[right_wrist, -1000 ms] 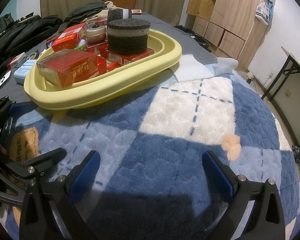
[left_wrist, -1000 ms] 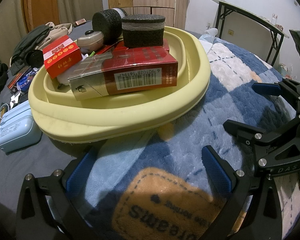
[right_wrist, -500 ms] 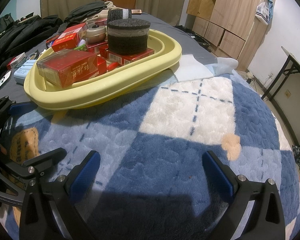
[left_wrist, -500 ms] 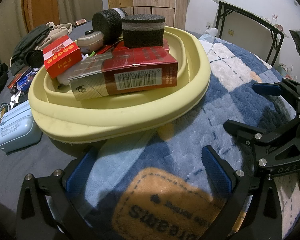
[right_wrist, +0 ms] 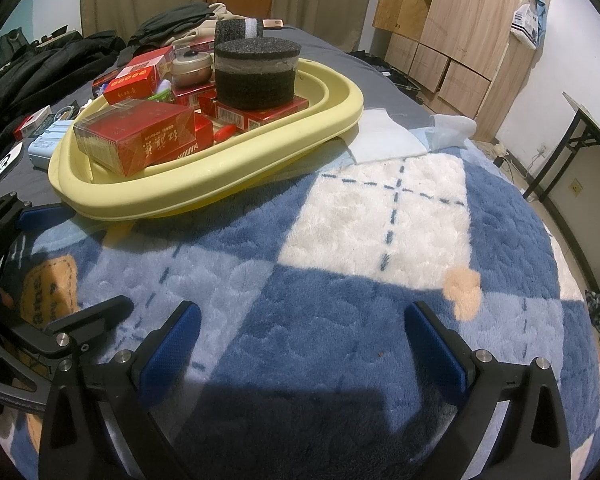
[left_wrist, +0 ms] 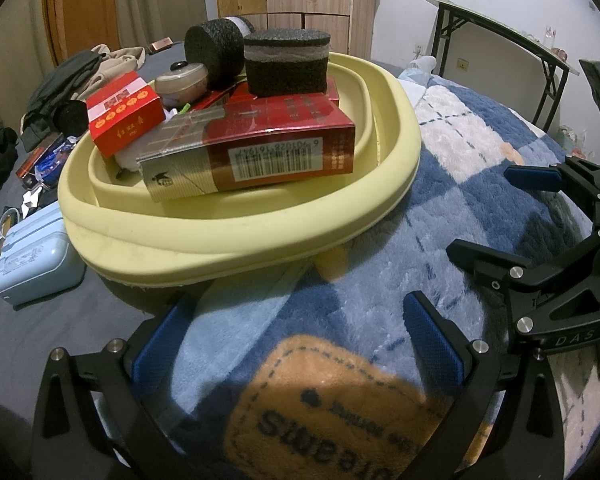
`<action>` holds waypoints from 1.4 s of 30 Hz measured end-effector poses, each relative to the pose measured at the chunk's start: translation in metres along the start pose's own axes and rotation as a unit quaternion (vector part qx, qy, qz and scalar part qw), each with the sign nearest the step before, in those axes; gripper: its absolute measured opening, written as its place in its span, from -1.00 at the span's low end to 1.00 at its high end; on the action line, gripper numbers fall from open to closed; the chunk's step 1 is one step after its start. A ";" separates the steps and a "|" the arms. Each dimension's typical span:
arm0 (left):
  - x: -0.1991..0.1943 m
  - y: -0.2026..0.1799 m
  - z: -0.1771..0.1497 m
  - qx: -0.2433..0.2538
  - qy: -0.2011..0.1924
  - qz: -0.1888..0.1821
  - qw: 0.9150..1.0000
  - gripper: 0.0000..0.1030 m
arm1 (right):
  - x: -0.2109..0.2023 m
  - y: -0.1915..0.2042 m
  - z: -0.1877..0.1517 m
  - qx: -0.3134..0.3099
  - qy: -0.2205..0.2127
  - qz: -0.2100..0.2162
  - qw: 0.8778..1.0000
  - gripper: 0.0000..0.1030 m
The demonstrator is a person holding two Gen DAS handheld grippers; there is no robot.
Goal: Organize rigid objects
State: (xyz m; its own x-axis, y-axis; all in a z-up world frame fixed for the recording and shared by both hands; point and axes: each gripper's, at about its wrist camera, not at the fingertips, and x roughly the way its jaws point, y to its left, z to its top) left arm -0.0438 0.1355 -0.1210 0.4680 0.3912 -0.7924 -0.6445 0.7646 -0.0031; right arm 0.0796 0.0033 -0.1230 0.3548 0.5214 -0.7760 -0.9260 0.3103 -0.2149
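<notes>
A pale yellow tub sits on a blue checked blanket and holds several red boxes, two black foam cylinders and a small round jar. My left gripper is open and empty, low over the blanket in front of the tub. My right gripper is open and empty over the blanket, to the right of the tub. Each gripper shows at the edge of the other's view.
A light blue case lies on the grey sheet left of the tub. Dark clothes and small clutter lie behind. A black-framed table stands at the right, a wooden wardrobe at the back.
</notes>
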 end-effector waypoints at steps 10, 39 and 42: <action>0.002 0.003 0.002 -0.002 0.003 -0.004 1.000 1.00 | 0.000 0.000 0.000 0.000 0.000 0.000 1.000 0.99; 0.003 0.000 0.002 -0.001 0.001 -0.002 1.000 1.00 | 0.000 -0.001 0.000 0.000 0.001 0.000 1.000 0.99; 0.003 0.000 0.002 -0.001 0.001 -0.002 1.000 1.00 | 0.000 -0.001 0.000 0.000 0.001 0.000 1.000 1.00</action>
State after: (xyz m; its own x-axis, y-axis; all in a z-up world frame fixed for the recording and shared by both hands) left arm -0.0412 0.1375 -0.1227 0.4692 0.3873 -0.7936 -0.6437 0.7653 -0.0071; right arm 0.0801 0.0035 -0.1227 0.3548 0.5206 -0.7766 -0.9261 0.3096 -0.2156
